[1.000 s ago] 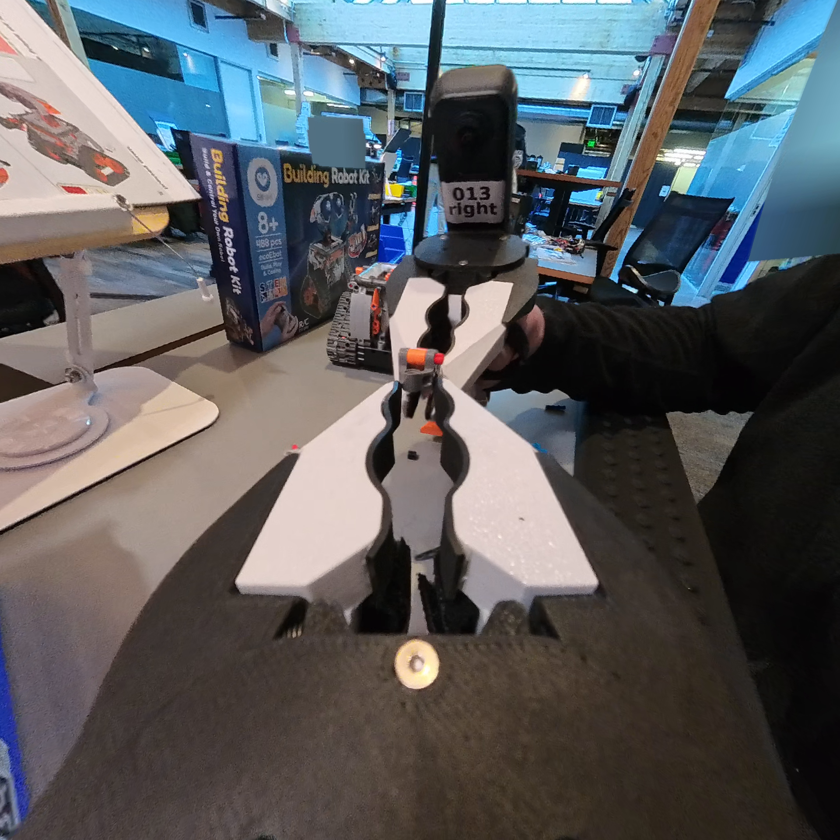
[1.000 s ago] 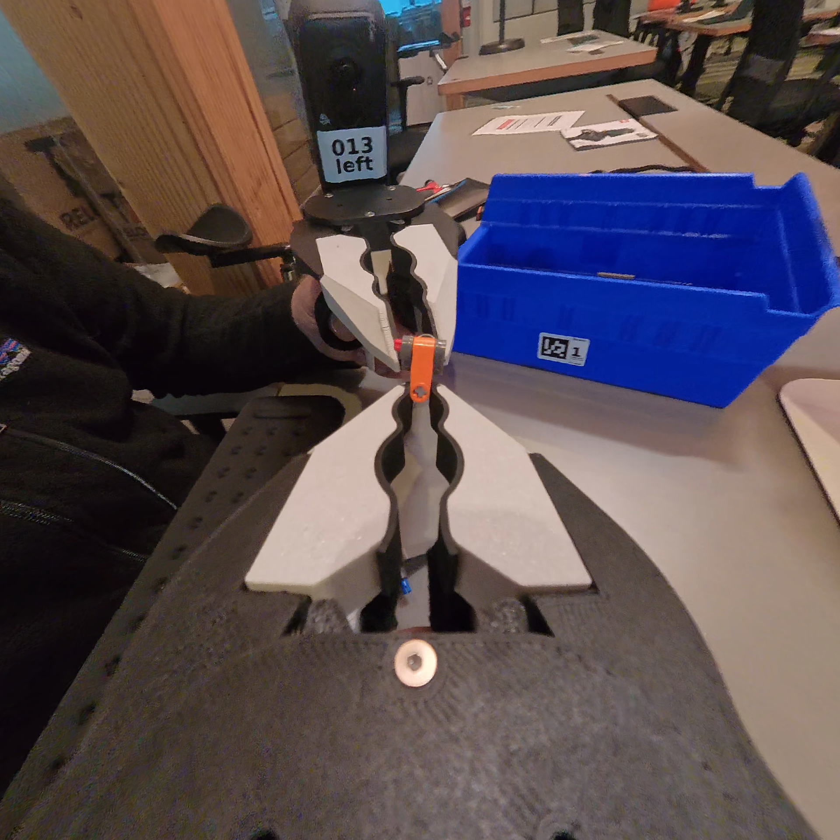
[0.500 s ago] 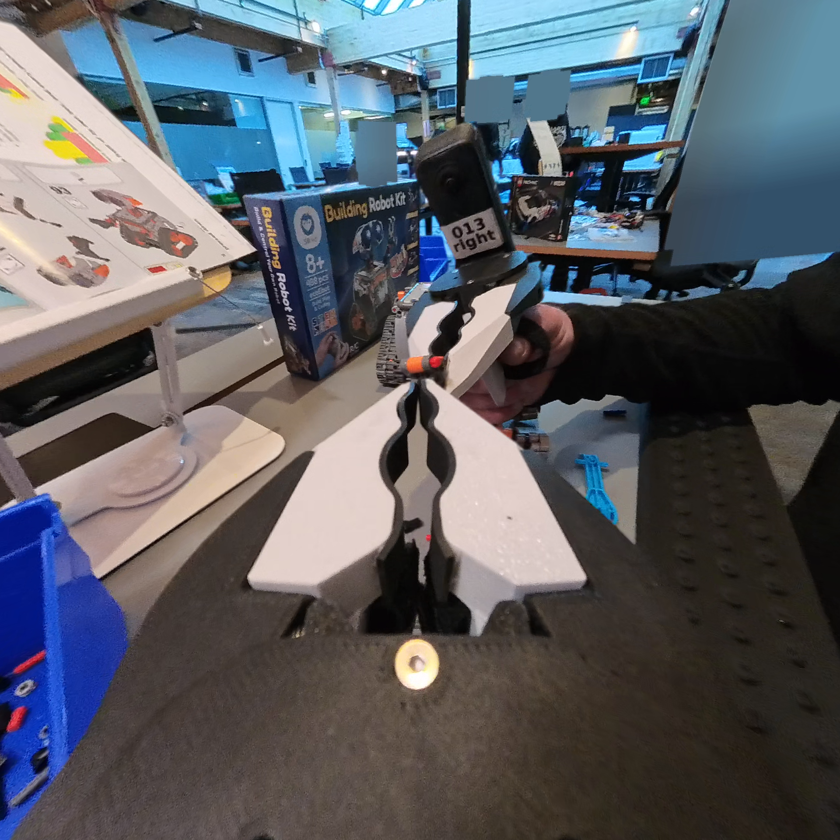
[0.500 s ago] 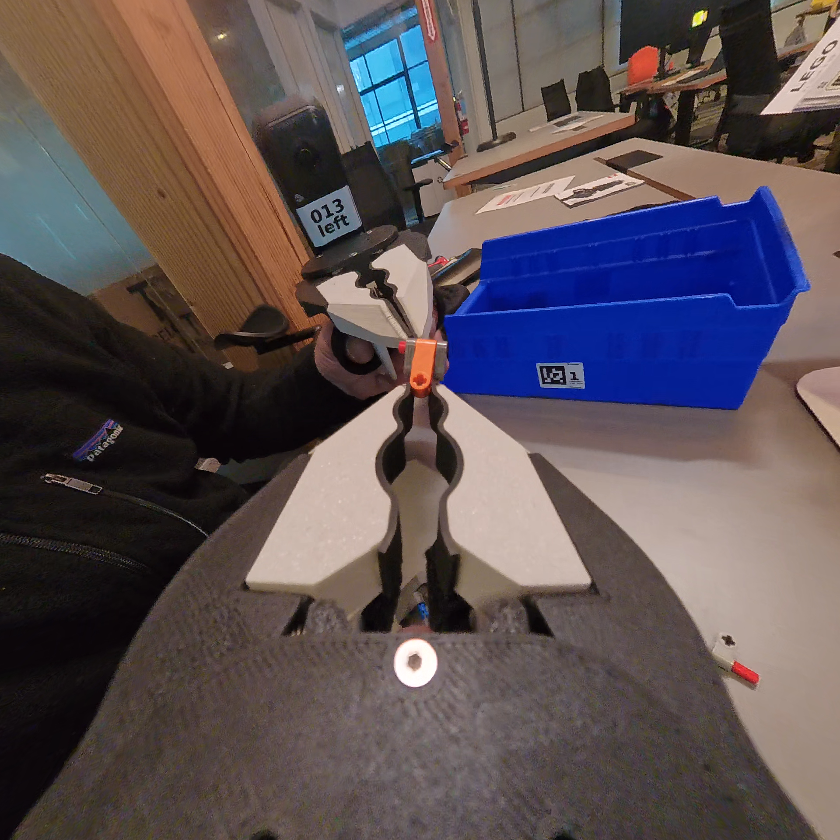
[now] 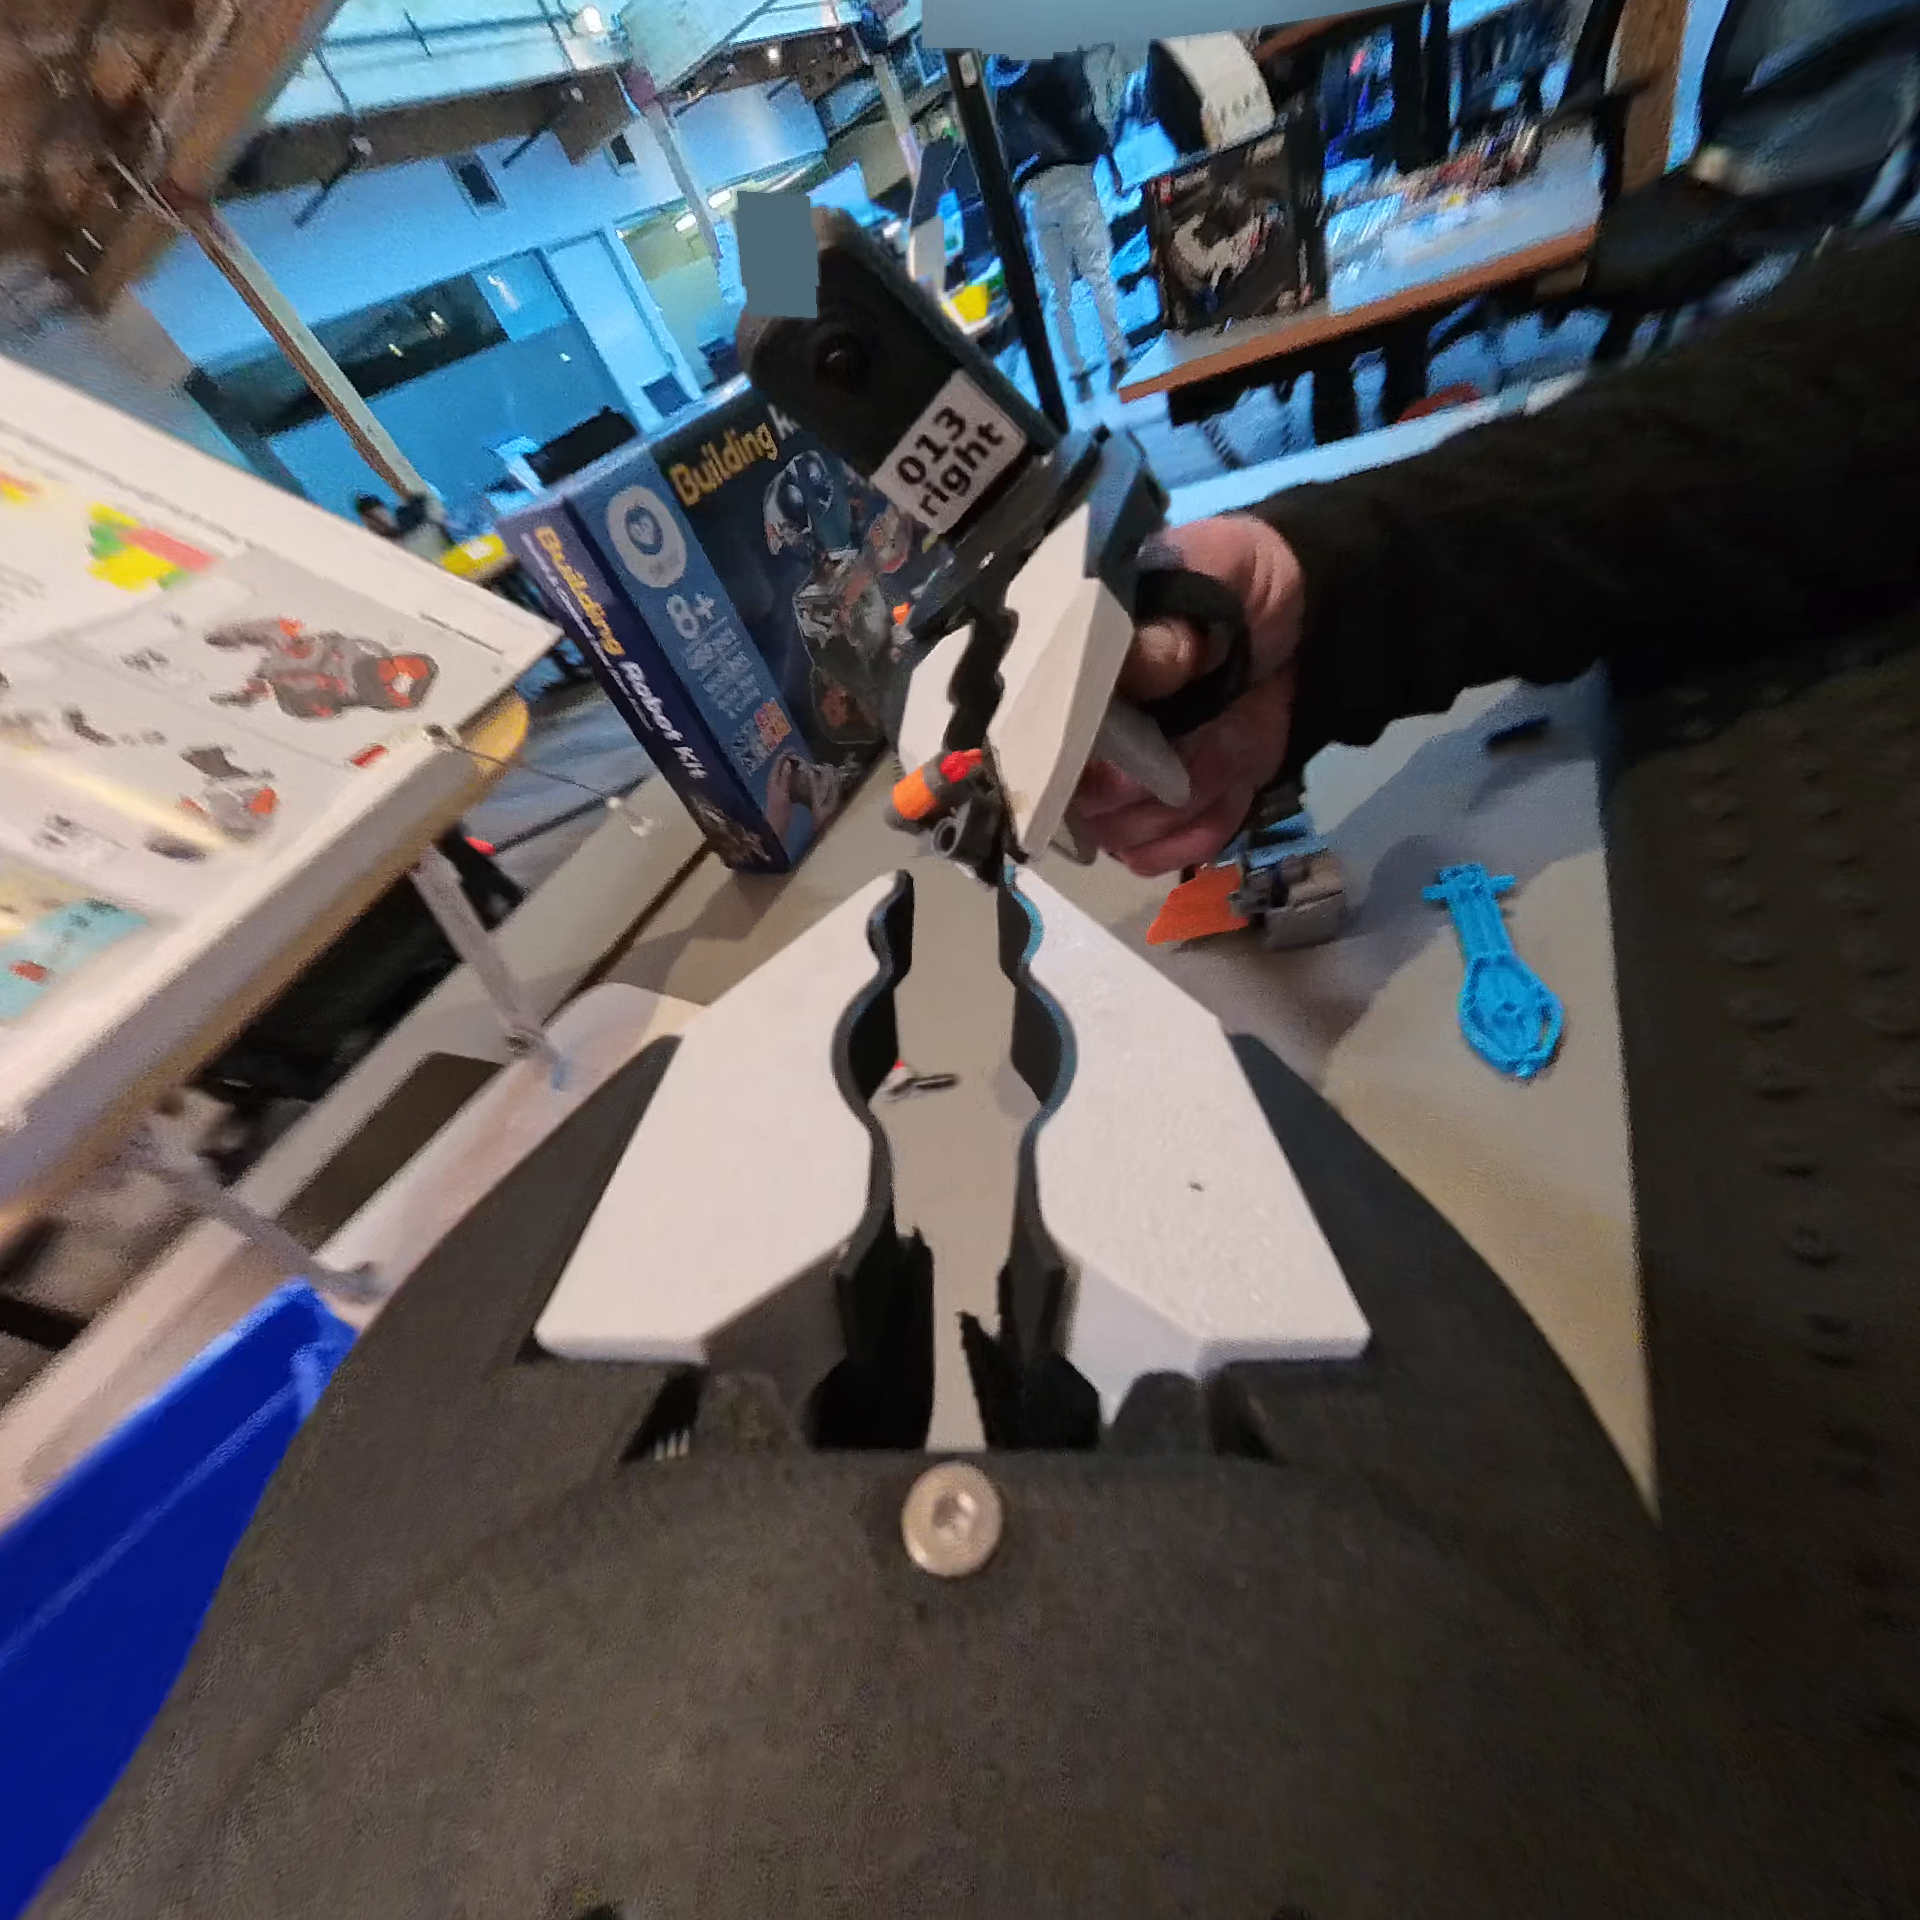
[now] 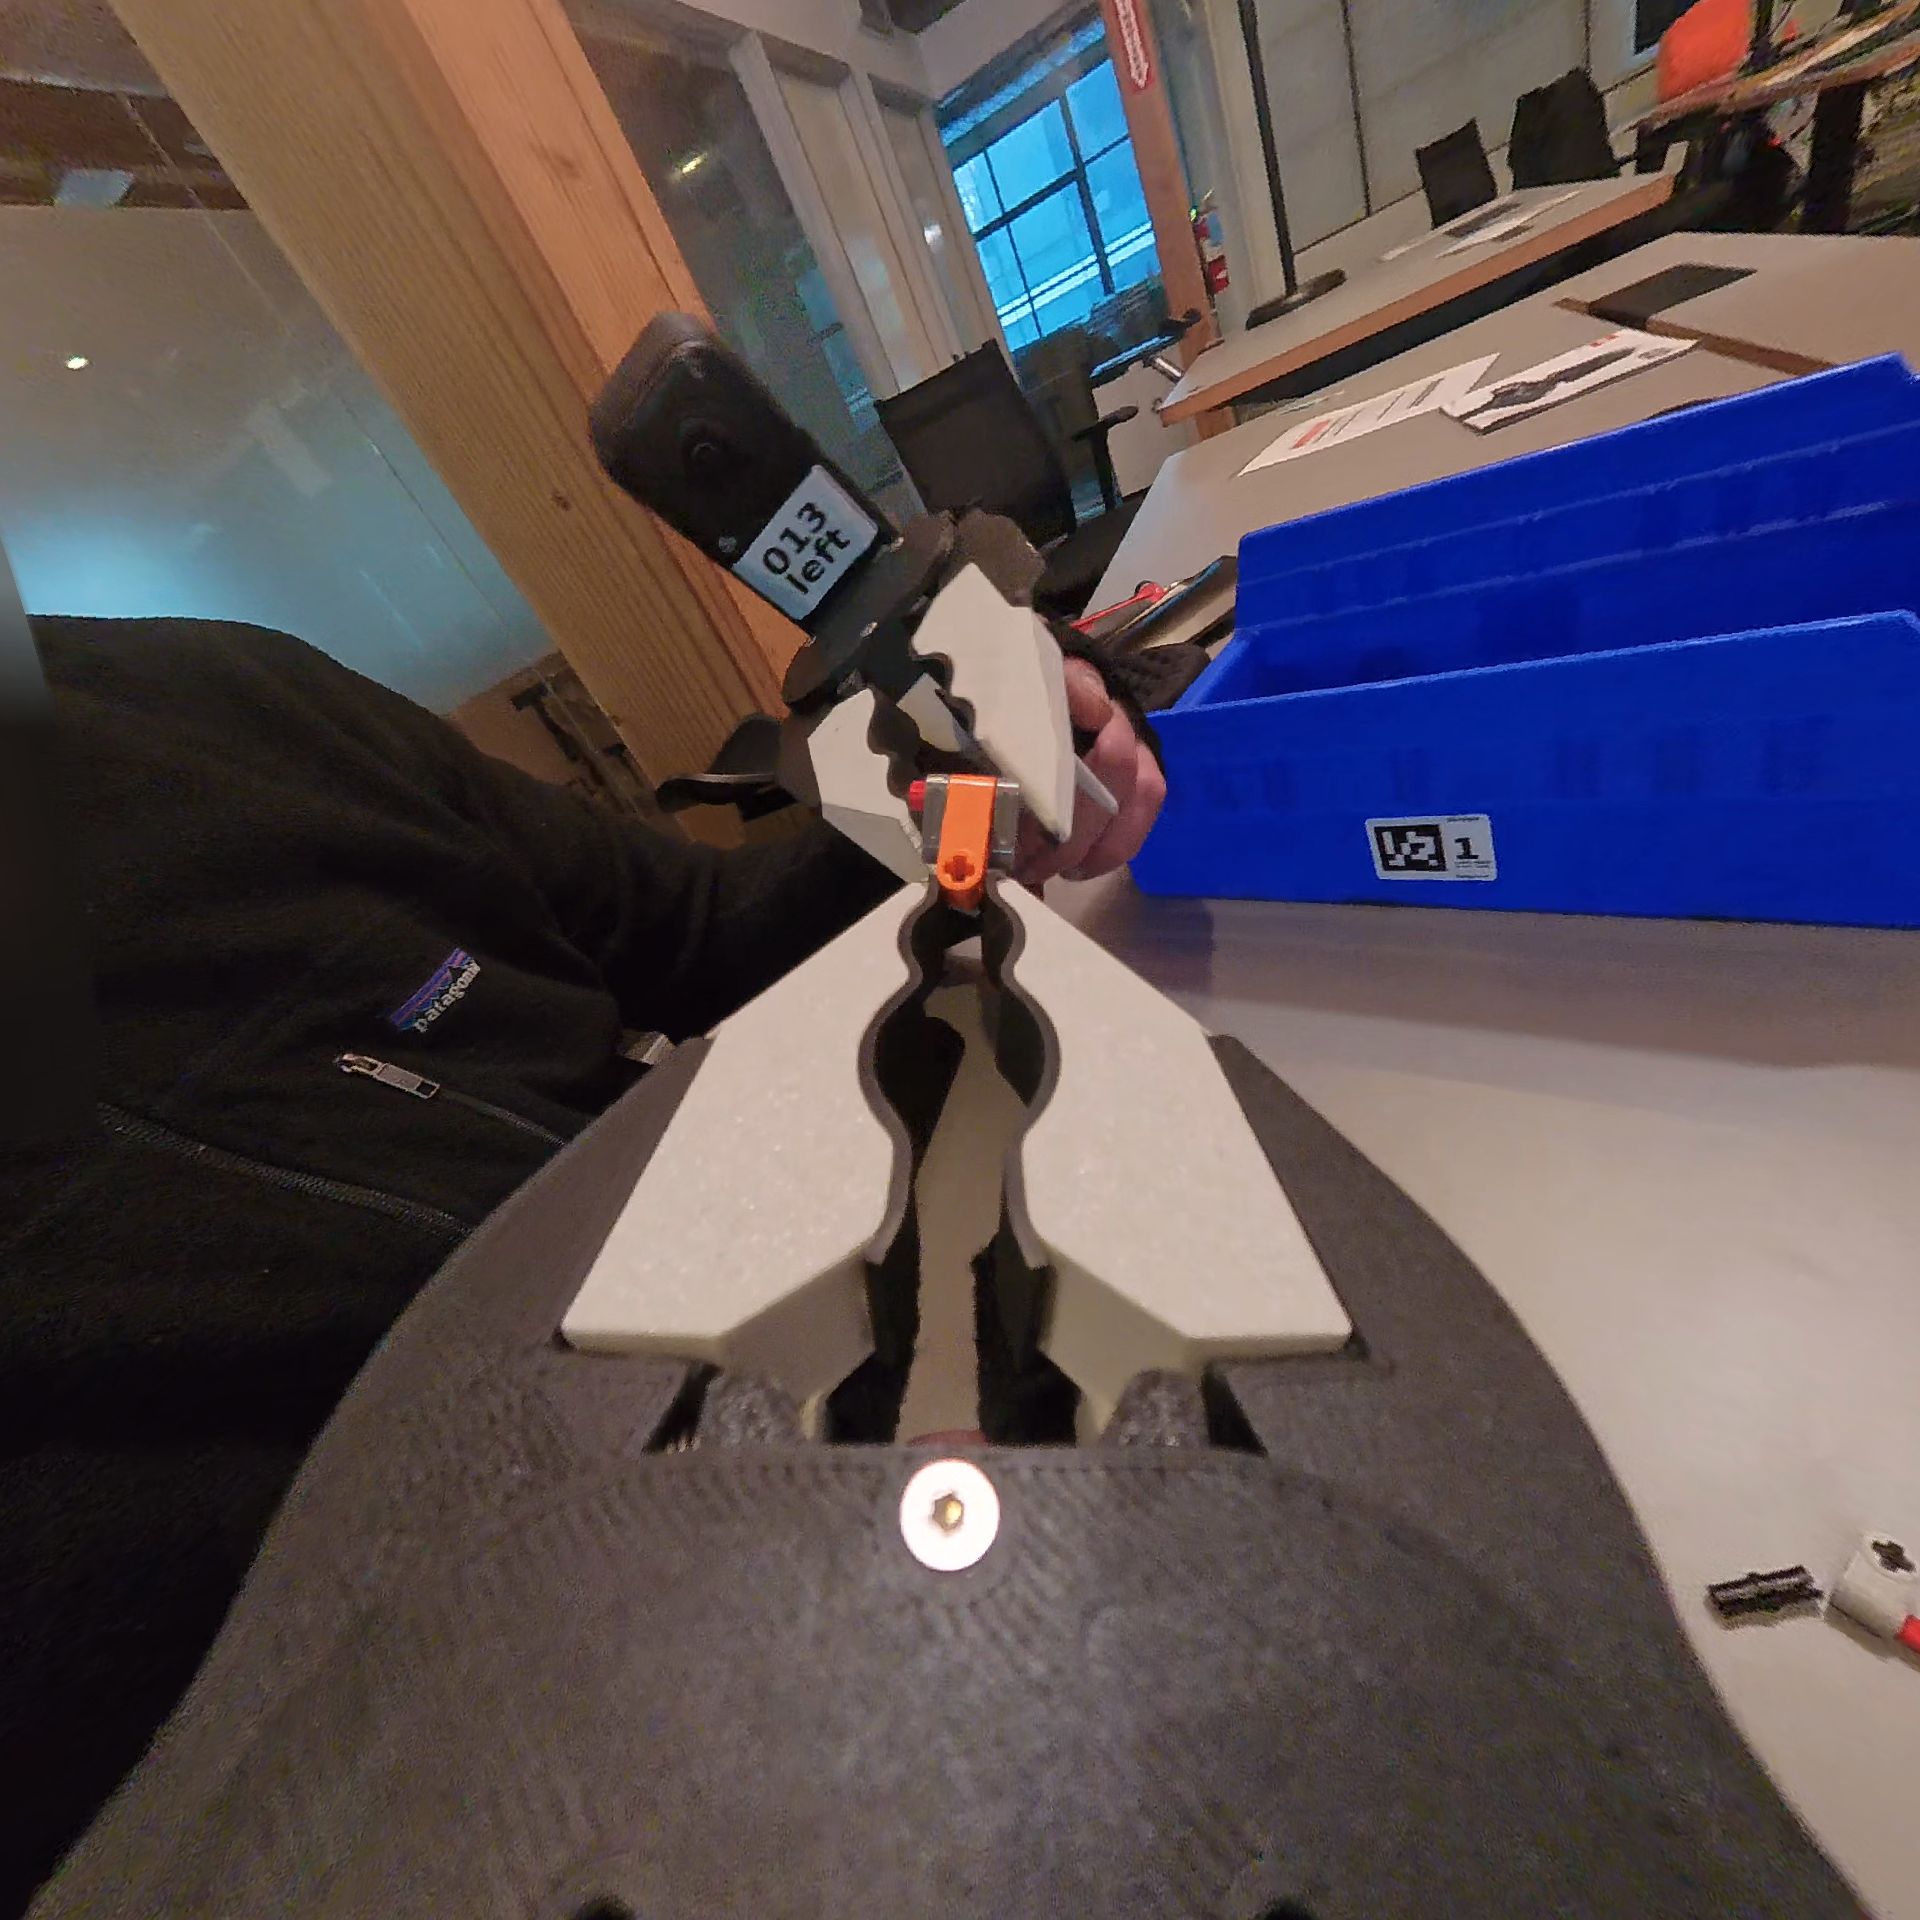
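On the smooth grey table [image 6: 1455, 1143], your right gripper [image 6: 957, 902] pinches the small orange and grey plastic block piece [image 6: 961, 831] at its fingertips; your left gripper [image 5: 956, 888] has let go, just beside it

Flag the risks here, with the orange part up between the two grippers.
1. The right gripper pinches the orange and grey part only at its tips; it could pivot or slip.
2. The left gripper looks open, so nothing would catch it above the table.
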### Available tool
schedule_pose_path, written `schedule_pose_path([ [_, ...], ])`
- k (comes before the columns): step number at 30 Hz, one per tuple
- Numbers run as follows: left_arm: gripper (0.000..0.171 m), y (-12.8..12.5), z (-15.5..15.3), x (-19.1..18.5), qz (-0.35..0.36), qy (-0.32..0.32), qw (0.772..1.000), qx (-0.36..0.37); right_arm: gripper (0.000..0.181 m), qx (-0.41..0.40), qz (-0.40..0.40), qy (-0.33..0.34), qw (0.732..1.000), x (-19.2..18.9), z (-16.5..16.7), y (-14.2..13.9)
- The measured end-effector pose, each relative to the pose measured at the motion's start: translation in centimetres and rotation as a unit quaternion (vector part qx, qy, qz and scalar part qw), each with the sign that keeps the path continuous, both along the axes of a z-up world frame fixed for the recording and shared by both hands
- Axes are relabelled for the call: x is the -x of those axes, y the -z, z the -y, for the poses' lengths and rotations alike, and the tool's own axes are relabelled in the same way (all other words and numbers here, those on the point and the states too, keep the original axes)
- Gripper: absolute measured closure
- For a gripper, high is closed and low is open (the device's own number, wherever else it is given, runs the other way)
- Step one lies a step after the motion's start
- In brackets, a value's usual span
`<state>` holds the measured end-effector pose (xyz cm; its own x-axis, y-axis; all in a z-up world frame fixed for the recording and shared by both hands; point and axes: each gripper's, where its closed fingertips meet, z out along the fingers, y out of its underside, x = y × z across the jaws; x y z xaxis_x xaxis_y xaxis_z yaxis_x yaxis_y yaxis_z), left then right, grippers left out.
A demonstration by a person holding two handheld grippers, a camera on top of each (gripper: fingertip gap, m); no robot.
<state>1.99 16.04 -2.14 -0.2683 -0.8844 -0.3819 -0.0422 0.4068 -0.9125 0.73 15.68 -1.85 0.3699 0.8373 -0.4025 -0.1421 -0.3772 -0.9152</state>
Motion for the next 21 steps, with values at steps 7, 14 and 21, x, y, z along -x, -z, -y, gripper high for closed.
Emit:
schedule_pose_path([
  [7, 0.165, -0.4, 0.3, 0.3, 0.033, -0.053, 0.984, -0.168, 0.179, 0.005, 0.011, -0.015, 1.000, 0.3, 0.5, 0.1],
  [14, 0.170, -0.8, 0.1, 0.3, 0.058, -0.075, 0.979, -0.182, 0.179, 0.004, 0.031, -0.014, 0.999, 0.6, 0.7, 0.2],
  [21, 0.147, -0.2, -0.3, 0.1, 0.034, -0.043, 0.997, -0.054, 0.178, -0.005, 0.169, 0.031, 0.985, -0.2, -0.1, 2.2],
])
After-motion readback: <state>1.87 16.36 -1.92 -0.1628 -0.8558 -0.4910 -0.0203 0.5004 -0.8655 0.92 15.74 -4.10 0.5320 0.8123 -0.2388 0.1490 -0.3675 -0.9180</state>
